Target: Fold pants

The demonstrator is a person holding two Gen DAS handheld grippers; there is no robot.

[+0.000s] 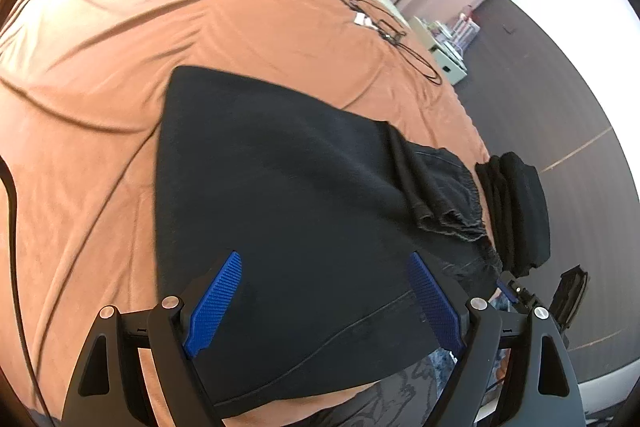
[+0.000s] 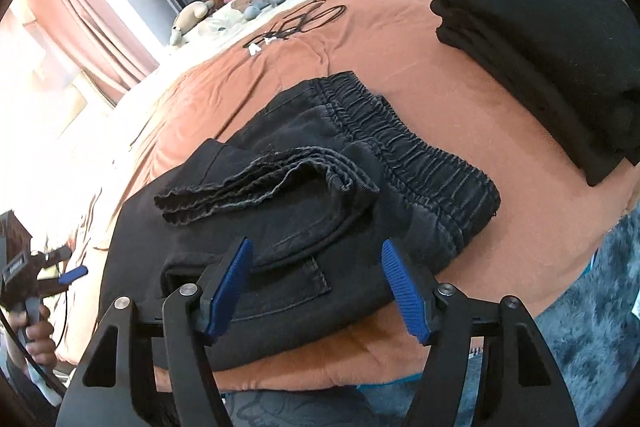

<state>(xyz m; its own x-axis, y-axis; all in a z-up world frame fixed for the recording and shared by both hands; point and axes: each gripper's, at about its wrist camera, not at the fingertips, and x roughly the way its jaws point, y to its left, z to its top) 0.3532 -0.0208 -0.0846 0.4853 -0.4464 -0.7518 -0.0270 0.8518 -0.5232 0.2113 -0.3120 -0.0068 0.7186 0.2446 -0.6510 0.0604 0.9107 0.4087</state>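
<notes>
I see the bed [image 2: 420, 75] in its rust-orange cover filling both frames, the black pants [image 2: 304, 211] folded at centre near its front edge, a dark folded stack [image 2: 552, 39] upper right, and my left gripper [image 1: 324, 303] and right gripper [image 2: 316, 287] fingers spread wide, empty.

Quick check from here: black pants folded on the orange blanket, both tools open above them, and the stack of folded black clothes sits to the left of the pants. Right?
Not quite: the stack of folded black clothes sits to the right of the black pants, as the right wrist view shows. The rest holds: the pants lie folded on the orange blanket, and the left tool and right tool are both open above them.
</notes>
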